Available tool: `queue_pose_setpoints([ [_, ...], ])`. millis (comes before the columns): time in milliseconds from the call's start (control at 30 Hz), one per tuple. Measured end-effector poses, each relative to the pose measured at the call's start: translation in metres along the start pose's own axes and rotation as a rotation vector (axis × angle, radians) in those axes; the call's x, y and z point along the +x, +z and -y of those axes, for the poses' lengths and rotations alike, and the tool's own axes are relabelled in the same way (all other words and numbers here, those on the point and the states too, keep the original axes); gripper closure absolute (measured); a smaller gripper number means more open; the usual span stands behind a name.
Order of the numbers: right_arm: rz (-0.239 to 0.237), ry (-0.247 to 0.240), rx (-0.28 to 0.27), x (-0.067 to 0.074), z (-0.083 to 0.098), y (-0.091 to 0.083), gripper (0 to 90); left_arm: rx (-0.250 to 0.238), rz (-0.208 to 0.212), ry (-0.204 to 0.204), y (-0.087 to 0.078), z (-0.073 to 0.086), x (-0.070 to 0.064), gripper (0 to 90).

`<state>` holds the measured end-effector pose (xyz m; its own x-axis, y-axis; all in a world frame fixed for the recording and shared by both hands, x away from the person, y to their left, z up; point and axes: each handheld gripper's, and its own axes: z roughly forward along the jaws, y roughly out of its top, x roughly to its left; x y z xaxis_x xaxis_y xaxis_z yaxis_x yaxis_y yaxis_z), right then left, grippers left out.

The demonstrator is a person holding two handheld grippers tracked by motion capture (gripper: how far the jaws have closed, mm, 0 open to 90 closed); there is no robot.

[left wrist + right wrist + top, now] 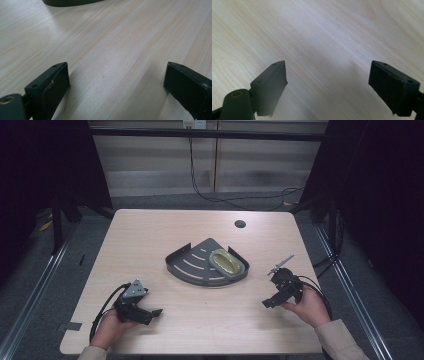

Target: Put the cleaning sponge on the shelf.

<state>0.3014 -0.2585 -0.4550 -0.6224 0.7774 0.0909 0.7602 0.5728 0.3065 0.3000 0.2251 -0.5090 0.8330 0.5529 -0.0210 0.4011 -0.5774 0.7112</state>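
A dark grey fan-shaped rack (192,265) with slots lies at the middle of the table. A yellowish oval dish (227,262) rests in its right part. My left gripper (156,313) sits low at the front left, held by a hand, open, with bare wood between its jaws (116,77). The rack's edge (72,2) peeks in at the top of the left gripper view. My right gripper (267,304) is at the front right, also open over bare wood (327,75), apart from the rack.
The light wooden table (150,235) has a round cable hole (240,224) near its far edge. Black cables (215,195) run across the floor behind it. Metal rails (30,290) flank the table on both sides.
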Motion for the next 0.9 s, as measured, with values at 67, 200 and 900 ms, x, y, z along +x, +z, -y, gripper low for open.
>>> queue_pose_setpoints([
  [67, 0.009, 0.005, -0.007, -0.001, 0.004, 0.002, 14.5, 0.000, 0.000, -0.001, 0.000, 0.000, 0.000, 5.9],
  [200, 0.003, 0.016, -0.028, -0.004, 0.011, 0.010, 14.5, -0.008, -0.002, -0.011, 0.000, 0.000, -0.001, 5.8],
  [900, 0.069, 0.014, -0.153, -0.006, 0.032, 0.024, 12.1, 0.002, -0.005, 0.000, -0.001, 0.000, 0.000, 5.9],
])
